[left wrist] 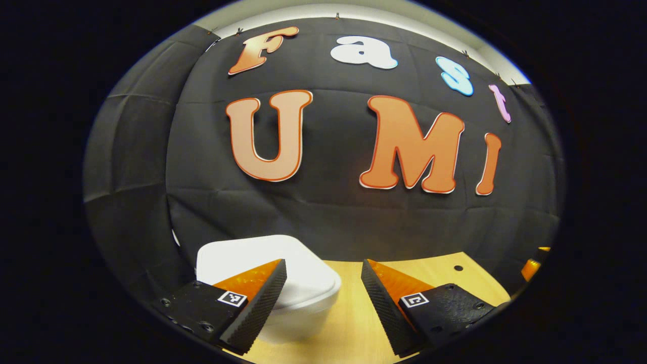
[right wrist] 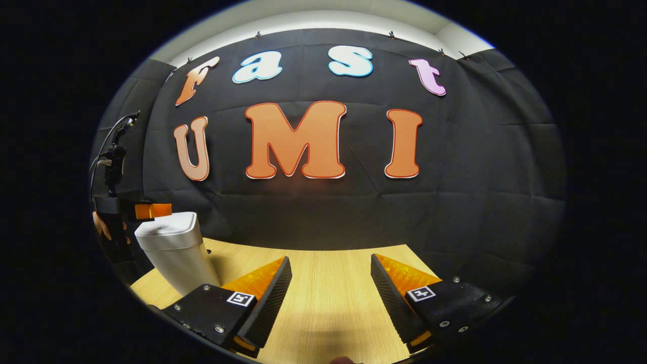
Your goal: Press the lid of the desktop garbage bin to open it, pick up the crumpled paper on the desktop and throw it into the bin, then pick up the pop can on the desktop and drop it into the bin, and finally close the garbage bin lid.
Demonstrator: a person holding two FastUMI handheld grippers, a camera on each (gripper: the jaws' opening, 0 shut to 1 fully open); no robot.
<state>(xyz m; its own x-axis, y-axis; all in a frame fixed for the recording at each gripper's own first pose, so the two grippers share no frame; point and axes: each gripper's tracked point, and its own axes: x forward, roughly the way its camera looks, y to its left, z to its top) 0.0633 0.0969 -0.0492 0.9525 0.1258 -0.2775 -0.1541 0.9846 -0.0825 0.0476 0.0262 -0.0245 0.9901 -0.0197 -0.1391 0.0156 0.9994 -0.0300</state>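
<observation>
Black cloth wall (right wrist: 480,167), pale wooden table (right wrist: 328,293), perhaps a white ceiling above (right wrist: 323,17)

The bin (right wrist: 177,255) was plain white with a white lid (left wrist: 263,268), the tabletop (right wrist: 328,283) was pale wood with fine straight grain, and the booth wall (right wrist: 480,177) was black cloth.

The right tool (right wrist: 331,270) hangs above the wooden counter (right wrist: 328,298) with its two fingers spread wide and nothing between them. Far to the left stands the white garbage bin (right wrist: 177,253), its lid (right wrist: 169,225) down. Just behind the bin, the left tool (right wrist: 151,210) hovers close over the lid, held by a hand (right wrist: 101,226).
</observation>
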